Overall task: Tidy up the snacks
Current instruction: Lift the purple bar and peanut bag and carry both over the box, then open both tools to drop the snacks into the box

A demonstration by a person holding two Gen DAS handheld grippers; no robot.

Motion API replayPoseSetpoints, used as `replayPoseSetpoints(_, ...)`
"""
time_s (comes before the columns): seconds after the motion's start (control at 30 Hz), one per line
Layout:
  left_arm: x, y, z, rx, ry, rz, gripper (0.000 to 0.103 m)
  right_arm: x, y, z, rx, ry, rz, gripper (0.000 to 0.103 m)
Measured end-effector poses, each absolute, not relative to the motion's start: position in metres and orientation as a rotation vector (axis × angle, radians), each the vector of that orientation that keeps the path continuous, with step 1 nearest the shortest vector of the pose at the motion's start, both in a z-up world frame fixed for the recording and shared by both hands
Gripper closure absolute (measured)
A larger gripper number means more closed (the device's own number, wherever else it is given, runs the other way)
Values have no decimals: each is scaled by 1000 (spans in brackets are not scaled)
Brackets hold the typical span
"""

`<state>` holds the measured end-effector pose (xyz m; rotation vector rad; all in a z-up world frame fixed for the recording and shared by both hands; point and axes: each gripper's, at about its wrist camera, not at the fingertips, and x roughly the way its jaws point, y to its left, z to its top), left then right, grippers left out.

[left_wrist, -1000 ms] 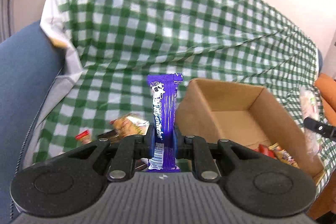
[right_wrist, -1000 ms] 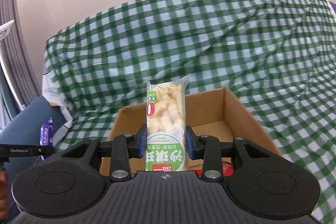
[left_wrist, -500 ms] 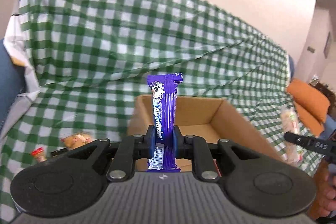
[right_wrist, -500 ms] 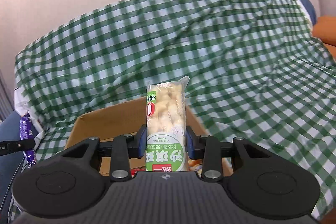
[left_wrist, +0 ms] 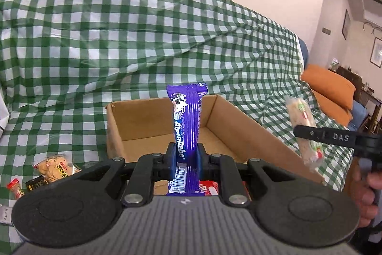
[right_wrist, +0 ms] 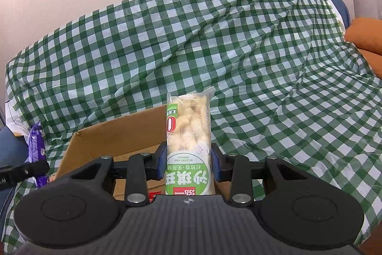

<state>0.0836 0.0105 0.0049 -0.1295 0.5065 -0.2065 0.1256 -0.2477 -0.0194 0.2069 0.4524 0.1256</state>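
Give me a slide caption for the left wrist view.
Left tongs hold a purple candy bar upright before an open cardboard box on a green checked cloth.

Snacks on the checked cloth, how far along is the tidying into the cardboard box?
Partly done. A red packet already lies in the cardboard box. In hand: the left gripper clamps a purple Alpenliebe bar, the right gripper a green-labelled snack pack. Left on the checked cloth: a biscuit bag and small packets.

Matt cardboard box [left_wrist: 229, 116], glossy purple wrapper [left_wrist: 187, 121]
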Motion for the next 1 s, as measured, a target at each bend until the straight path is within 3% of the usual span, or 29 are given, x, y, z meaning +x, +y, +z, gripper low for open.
replayPoseSetpoints(0.93,79,-4,3,-91,509,-321,85,128,-231,-21,157,457,145,64)
replayPoseSetpoints(0.97,79,-5,2,-94,519,-329,76,129,-231,-21,158,459,150,62)
replayPoseSetpoints(1.0,80,-6,1,-97,536,-340,62,129,-230,-22,161,467,158,53)
